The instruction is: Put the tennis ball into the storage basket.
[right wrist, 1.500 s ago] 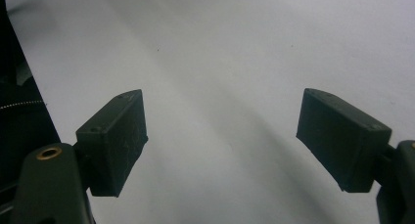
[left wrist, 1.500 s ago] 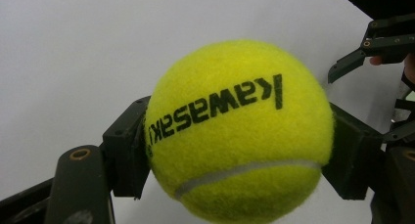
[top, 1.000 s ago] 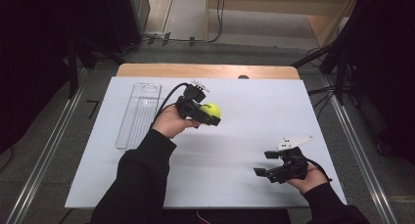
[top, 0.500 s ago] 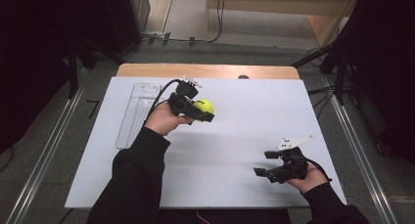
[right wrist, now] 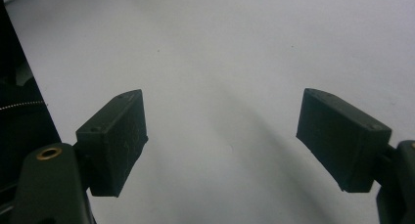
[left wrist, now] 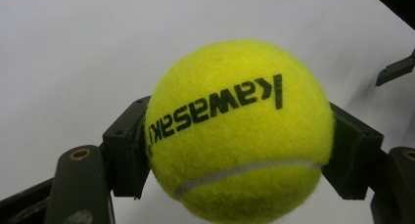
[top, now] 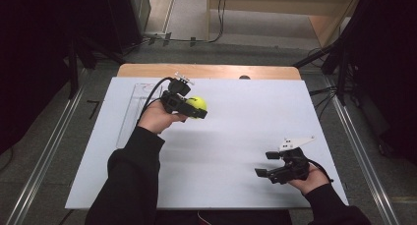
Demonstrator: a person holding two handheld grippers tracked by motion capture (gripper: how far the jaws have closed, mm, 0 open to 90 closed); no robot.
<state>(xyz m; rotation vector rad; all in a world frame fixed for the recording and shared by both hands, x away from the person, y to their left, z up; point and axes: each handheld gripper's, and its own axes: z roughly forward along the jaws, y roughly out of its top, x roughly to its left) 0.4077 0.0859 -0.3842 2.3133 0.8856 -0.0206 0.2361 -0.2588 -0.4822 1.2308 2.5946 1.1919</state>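
Left gripper (top: 189, 107) is clamping the ball (top: 195, 106) above the tabletop (top: 236, 136), best carried level toward the tray (top: 129, 118); right gripper (top: 275, 168) is idling, jaws open.

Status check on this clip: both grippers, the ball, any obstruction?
Left gripper shut on tennis ball, held above the white table. Right gripper open, empty, low near the table's right front. Clear tray far left; nothing blocking.

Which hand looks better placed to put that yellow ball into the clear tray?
Left, most likely. The left gripper already clamps the tennis ball, next to the clear tray. The right gripper sits open and empty, far off.
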